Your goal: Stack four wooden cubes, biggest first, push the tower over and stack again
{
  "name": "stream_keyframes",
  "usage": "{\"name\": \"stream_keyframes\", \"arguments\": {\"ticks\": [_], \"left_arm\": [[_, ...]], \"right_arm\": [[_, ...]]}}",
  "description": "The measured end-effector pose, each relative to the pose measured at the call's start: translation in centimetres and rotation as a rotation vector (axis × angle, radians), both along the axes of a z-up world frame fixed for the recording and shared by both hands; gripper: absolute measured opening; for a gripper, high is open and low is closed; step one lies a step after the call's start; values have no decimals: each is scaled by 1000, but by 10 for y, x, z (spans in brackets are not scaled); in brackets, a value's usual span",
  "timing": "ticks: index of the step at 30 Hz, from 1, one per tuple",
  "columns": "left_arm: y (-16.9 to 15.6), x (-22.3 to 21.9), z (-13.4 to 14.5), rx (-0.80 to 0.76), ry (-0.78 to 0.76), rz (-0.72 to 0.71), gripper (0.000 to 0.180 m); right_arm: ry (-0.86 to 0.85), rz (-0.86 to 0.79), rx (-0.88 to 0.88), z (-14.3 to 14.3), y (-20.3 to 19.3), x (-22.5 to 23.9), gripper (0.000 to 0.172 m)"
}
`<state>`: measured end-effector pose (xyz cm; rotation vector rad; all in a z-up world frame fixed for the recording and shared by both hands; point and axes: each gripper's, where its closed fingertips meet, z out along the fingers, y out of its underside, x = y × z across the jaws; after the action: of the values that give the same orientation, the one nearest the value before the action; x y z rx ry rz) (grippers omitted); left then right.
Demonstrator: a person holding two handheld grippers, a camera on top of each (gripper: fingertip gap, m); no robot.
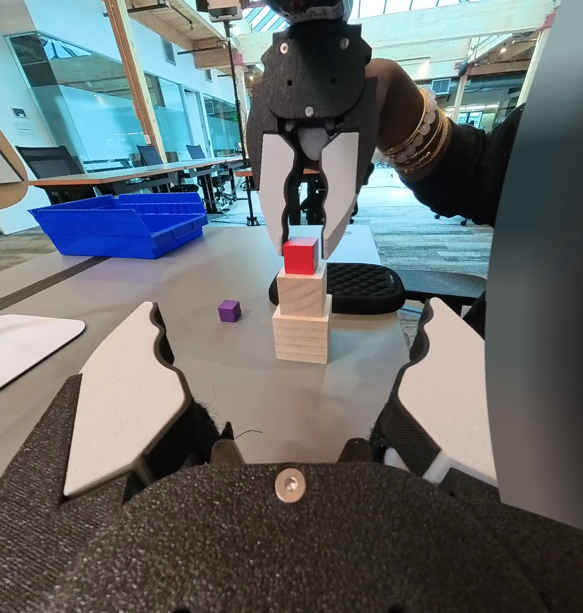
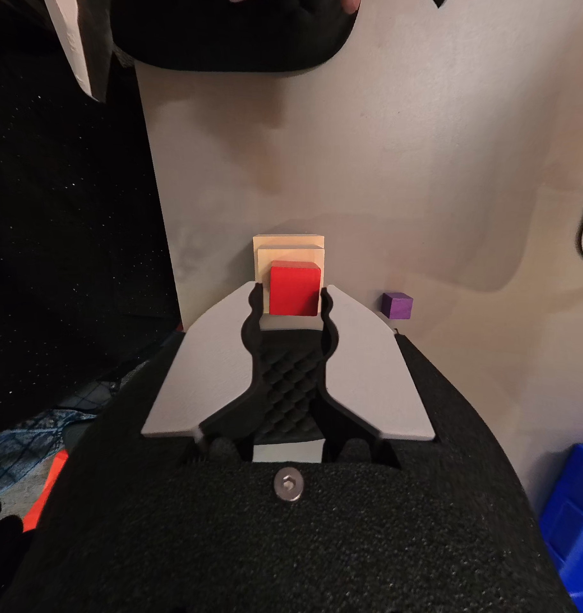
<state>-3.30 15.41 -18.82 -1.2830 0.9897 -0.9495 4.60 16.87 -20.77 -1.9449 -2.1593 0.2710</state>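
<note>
A red cube (image 1: 300, 260) sits on top of a stack of two pale wooden blocks, a smaller one (image 1: 301, 293) on a larger one (image 1: 300, 338), on the grey table (image 1: 184, 348). My right gripper (image 1: 303, 253) points down over the stack, its fingertips either side of the red cube (image 2: 293, 288). The jaws stand slightly apart, with a gap showing beside the cube, so they are not pressing on it. My left gripper (image 1: 291, 302) is wide open and empty, low over the table in front of the stack. A small purple cube (image 1: 229, 310) lies on the table beside the stack and also shows in the right wrist view (image 2: 397, 306).
A blue plastic bin (image 1: 117, 229) stands at the table's far left. A black quilted pad (image 1: 359, 285) lies just behind the stack at the table edge. A white flat base (image 1: 24, 345) lies at the left. A mesh chair (image 1: 449, 285) stands beyond the edge. Spacing between my two grippers at the tips: around 10 cm.
</note>
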Motion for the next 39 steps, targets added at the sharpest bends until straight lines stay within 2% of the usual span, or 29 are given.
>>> {"name": "stream_keyframes", "arguments": {"ticks": [6, 11, 16, 20, 23, 28, 33, 36, 39], "left_arm": [[0, 0, 0, 0, -3, -1, 140], [0, 0, 0, 1, -2, -1, 139], [0, -1, 1, -5, -6, 0, 139], [0, -1, 1, -5, -10, -2, 139], [0, -1, 1, -8, -13, -3, 139], [0, -2, 2, -8, -16, -3, 139], [0, -1, 1, -7, -14, -3, 140], [0, -1, 1, -5, -13, -3, 140], [0, -1, 1, -4, -11, -3, 140]], "right_arm": [[53, 15, -2, 13, 4, -1, 38], [94, 56, 58, 19, 39, 9, 42], [140, 12, 39, -14, 78, 17, 43], [113, -13, -5, -53, 93, 26, 44], [107, -30, -7, -69, 104, 28, 43], [93, -20, -24, -82, 109, 27, 37], [76, -6, -36, -86, 106, 26, 31], [57, -2, -37, -89, 105, 28, 21], [58, -13, -45, -86, 104, 27, 21]]}}
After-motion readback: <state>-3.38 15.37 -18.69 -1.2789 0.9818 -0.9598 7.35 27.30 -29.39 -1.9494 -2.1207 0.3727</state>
